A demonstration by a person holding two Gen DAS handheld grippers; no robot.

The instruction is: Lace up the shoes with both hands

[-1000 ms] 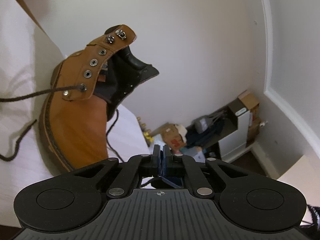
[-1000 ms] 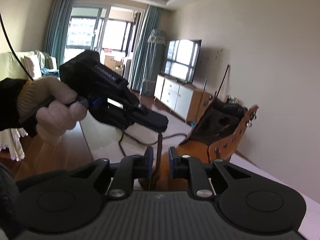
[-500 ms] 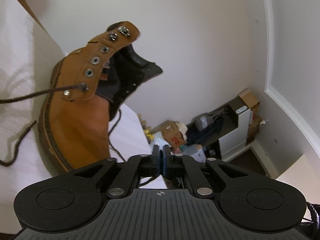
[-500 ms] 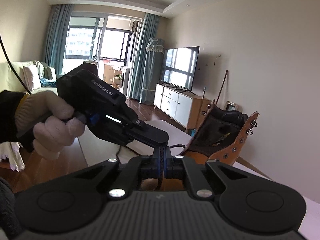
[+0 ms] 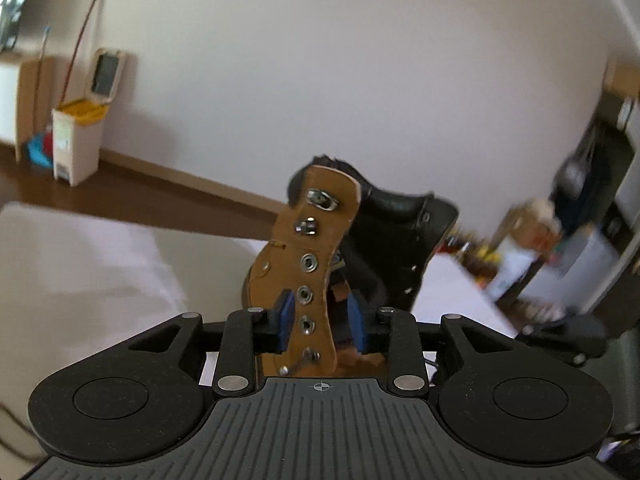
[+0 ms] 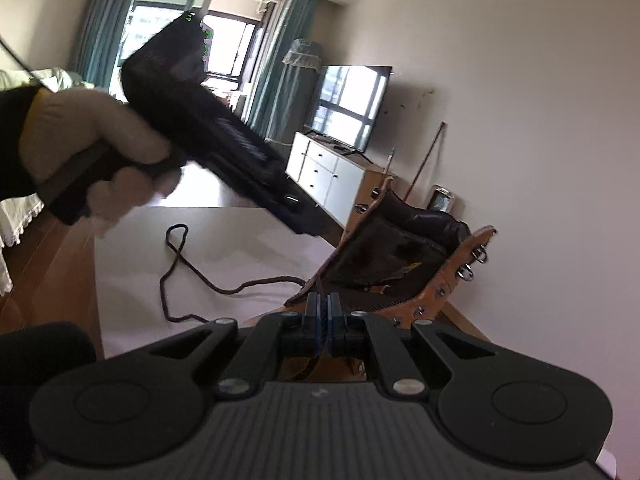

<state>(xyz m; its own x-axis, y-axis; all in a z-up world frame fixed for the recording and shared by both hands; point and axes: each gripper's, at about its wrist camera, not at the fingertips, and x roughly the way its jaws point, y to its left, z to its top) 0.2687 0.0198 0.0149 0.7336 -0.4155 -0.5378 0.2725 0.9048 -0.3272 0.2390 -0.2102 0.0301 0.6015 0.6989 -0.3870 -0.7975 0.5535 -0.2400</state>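
Your left gripper (image 5: pixel 321 322) has its jaws parted around the boot's (image 5: pixel 316 276) tan eyelet flap at frame centre. Your right gripper (image 6: pixel 323 318) has its jaws pinched on the dark lace (image 6: pixel 208 286), which trails over the table (image 6: pixel 224 240) at lower left.

Black tongs (image 5: pixel 320 322), blue pads (image 5: pixel 286 320), white-gloved hand (image 6: pixel 96 148)

The left gripper (image 5: pixel 320 322) has its jaws spread, and the boot's tan eyelet flap (image 5: pixel 310 272) stands in the gap between them, blocking the way forward. The right gripper (image 6: pixel 322 314), its jaws pressed together on the dark lace (image 6: pixel 208 284), is crowded by the boot (image 6: pixel 400 264) just ahead. The white tabletop (image 6: pixel 208 248) left of the boot carries only the lace's loops.
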